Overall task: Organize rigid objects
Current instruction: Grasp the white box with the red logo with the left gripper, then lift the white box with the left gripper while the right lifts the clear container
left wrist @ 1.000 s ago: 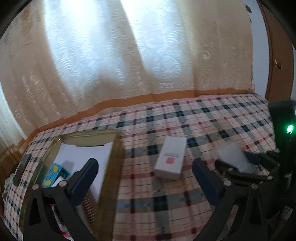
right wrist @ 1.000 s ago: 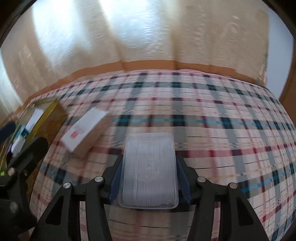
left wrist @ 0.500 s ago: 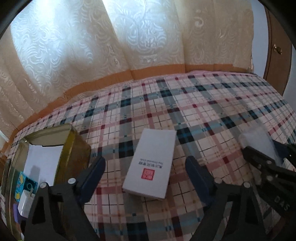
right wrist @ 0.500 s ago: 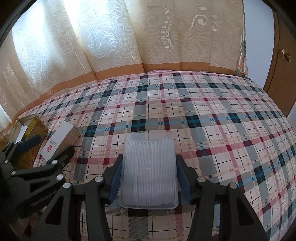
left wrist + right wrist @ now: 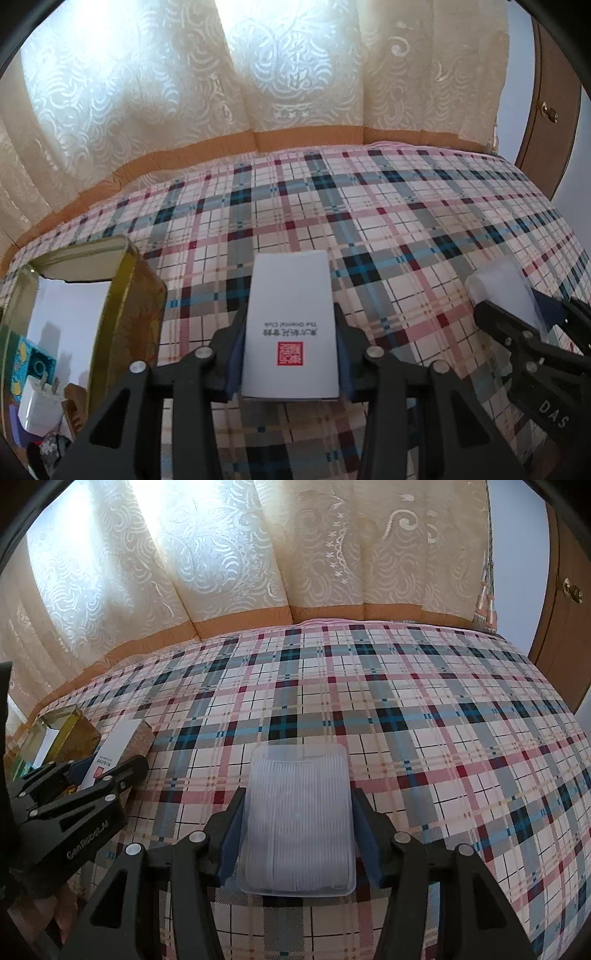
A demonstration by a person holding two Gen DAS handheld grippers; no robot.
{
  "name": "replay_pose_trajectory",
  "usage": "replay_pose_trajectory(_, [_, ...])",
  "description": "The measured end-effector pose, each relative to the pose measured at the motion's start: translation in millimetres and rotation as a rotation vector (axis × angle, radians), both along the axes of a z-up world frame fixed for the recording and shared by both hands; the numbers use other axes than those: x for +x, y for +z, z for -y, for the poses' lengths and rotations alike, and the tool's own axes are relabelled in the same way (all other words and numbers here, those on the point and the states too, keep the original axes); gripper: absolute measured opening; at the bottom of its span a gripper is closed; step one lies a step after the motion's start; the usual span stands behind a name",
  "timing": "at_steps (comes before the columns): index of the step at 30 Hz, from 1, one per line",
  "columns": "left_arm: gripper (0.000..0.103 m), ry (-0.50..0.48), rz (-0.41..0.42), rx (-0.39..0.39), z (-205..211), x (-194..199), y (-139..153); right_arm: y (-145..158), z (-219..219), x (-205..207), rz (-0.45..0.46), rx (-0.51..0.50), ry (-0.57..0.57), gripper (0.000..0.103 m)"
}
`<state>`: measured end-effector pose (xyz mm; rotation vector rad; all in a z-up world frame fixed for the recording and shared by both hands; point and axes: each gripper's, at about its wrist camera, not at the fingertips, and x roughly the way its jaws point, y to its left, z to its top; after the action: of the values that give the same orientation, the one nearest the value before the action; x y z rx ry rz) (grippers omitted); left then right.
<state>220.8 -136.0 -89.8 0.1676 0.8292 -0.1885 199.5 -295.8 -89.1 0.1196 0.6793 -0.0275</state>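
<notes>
My left gripper (image 5: 290,328) is shut on a white box (image 5: 290,325) with a red stamp, which rests on the plaid bedcover (image 5: 406,221). The box also shows in the right wrist view (image 5: 118,746). My right gripper (image 5: 297,819) is shut on a clear plastic case (image 5: 297,819) with a ribbed lid. That case and gripper show at the right edge of the left wrist view (image 5: 506,291). The left gripper shows at the left of the right wrist view (image 5: 92,775).
An open gold tin (image 5: 125,317) stands left of the white box and holds a white charger (image 5: 37,410), a teal box (image 5: 31,365) and other small items. Curtains (image 5: 258,92) hang behind the bed. A wooden door (image 5: 546,110) is at the far right.
My left gripper has moved forward over the white box and shut on it. My right gripper still holds the clear case and has barely moved.
</notes>
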Motion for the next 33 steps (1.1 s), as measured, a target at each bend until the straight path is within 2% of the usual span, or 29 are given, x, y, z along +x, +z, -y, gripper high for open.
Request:
replay_pose_trajectory(11, [0.040, 0.034, 0.095, 0.016, -8, -24, 12, 8, -20, -19, 0.085, -0.077, 0.029, 0.057])
replay_pose_trajectory(22, [0.040, 0.063, 0.224, 0.074, -9, -58, 23, 12, -30, -31, 0.128, -0.140, 0.013, 0.057])
replay_pose_trajectory(33, [0.040, 0.080, 0.265, 0.062, -16, -74, 29, 14, -38, -48, 0.175, -0.171, 0.005, 0.057])
